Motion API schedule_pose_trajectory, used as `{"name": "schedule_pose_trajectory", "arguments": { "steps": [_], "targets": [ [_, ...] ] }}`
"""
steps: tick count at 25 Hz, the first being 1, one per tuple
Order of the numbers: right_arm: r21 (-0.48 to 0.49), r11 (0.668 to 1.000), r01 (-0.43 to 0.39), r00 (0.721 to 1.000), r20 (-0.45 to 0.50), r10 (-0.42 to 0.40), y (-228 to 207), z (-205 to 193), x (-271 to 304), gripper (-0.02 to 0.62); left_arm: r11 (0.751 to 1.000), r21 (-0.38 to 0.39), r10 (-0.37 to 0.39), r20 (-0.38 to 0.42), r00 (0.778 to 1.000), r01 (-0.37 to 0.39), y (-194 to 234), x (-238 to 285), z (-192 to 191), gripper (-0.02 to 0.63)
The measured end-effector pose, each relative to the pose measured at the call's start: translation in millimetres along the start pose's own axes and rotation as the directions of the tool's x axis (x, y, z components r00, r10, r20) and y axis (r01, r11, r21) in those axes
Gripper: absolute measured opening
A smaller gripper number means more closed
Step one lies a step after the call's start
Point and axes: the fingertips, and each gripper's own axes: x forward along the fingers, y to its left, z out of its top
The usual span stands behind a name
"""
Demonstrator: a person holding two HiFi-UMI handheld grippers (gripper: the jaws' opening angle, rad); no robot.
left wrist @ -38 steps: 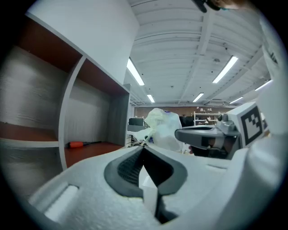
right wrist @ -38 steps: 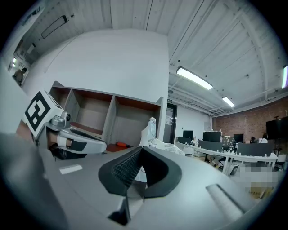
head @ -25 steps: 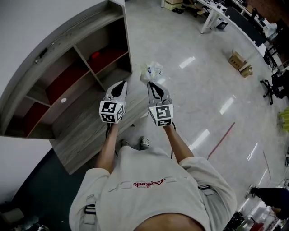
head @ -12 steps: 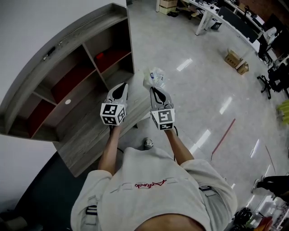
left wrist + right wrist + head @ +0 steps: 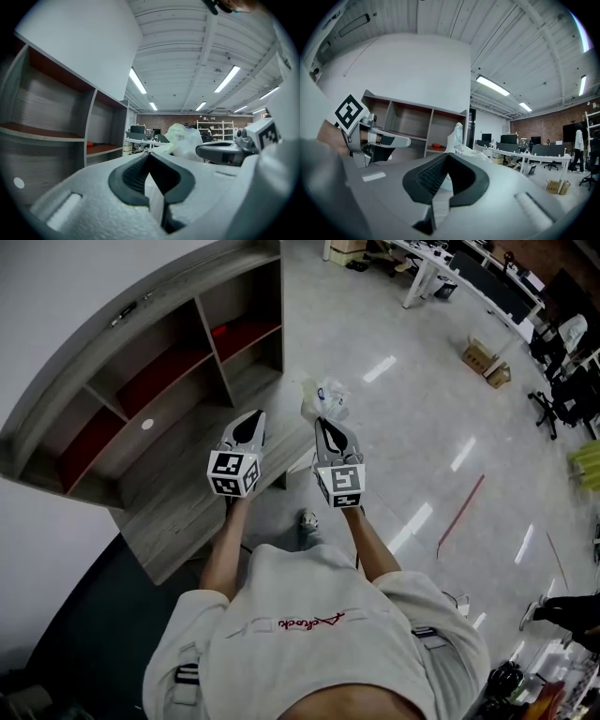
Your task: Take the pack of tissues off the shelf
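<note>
The right gripper (image 5: 322, 422) is pinching the pack of tissues (image 5: 326, 399) by loose wrapper just beyond its fingers; it is probably light, soft and slippery. The left gripper's (image 5: 251, 418) fingers are pressing together, empty.

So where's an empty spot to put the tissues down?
The wide shelf board beside the left gripper is bare. So is the floor between the pack of tissues and the cardboard box. The far cubby is taken: a red thing lies there.
</note>
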Motion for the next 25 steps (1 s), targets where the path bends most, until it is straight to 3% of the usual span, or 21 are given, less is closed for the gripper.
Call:
{"name": "schedule_pose_trajectory", "arguments": {
  "steps": [10, 25],
  "targets": [
    [-0.007, 1.000, 0.005, 1.000, 0.000, -0.005, 31.1, 2.5, -54.7, 0.009, 1.000, 0.008, -0.006, 0.005, 1.000, 0.006, -26.7, -52.5, -5.1, -0.002],
    [-0.022, 1.000, 0.006, 1.000, -0.003, -0.006, 53.5, -0.4, -80.7, 0.009, 1.000, 0.001, -0.006, 0.015, 1.000, 0.006, -40.0, -82.5, -12.2, -0.002]
  ]
}}
